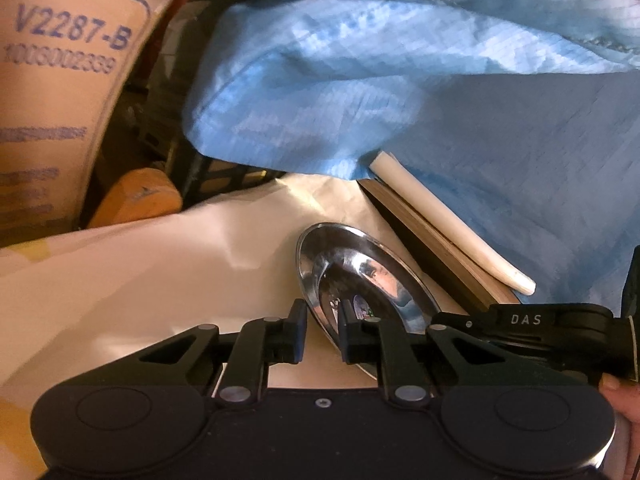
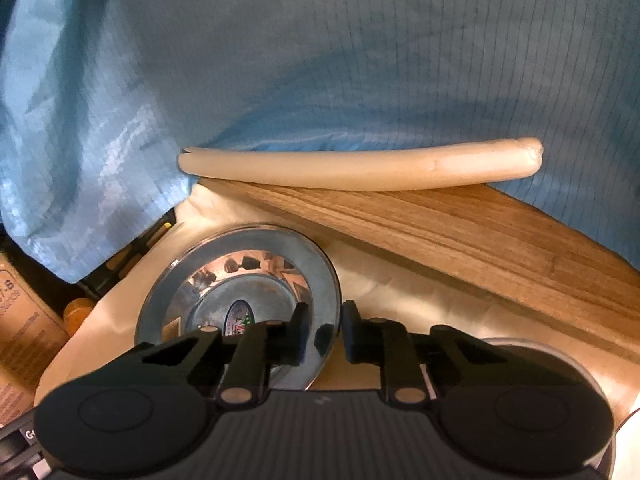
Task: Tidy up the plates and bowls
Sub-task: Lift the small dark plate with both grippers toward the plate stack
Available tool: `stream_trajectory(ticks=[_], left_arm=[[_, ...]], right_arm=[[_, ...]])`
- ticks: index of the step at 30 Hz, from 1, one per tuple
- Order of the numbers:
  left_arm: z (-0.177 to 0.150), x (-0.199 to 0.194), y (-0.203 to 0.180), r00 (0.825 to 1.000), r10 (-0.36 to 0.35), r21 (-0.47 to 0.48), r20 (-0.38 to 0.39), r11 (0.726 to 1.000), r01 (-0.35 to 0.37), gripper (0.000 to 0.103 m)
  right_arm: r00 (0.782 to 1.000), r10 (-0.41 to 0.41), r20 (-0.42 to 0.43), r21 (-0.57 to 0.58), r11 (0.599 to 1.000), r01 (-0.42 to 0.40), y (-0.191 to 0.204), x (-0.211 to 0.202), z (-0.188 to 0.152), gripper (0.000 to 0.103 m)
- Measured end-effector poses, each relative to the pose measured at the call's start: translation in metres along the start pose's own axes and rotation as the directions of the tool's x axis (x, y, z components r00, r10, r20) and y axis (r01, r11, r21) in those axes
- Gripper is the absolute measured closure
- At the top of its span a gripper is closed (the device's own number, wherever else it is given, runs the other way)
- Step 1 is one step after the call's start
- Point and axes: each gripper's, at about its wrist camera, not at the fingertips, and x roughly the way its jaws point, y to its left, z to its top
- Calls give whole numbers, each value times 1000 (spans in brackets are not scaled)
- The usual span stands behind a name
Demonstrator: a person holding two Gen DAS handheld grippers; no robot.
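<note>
A shiny steel bowl with a sticker inside is held tilted above the cream cloth. My left gripper has its fingers on either side of the bowl's near rim and is shut on it. In the right wrist view the same bowl appears round, and my right gripper is shut on its right rim. The right gripper's body also shows in the left wrist view. Another steel rim peeks out behind the right gripper.
A wooden board with a cream foam tube along its far edge lies beyond the bowl. A blue garment fills the background. A printed sack and an orange object stand at left.
</note>
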Motion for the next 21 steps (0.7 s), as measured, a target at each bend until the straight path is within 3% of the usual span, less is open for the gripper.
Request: stream_trajectory(ticks=[10, 21], left_arm=[[-3, -39, 1, 998, 0, 30, 65, 1000, -2, 86], [-18, -88, -11, 993, -86, 58, 85, 995, 82, 86]], right_arm=[[998, 23, 65, -17, 1000, -22, 20, -31, -24, 88], [990, -7, 143, -3, 1000, 7, 27, -91, -60, 88]])
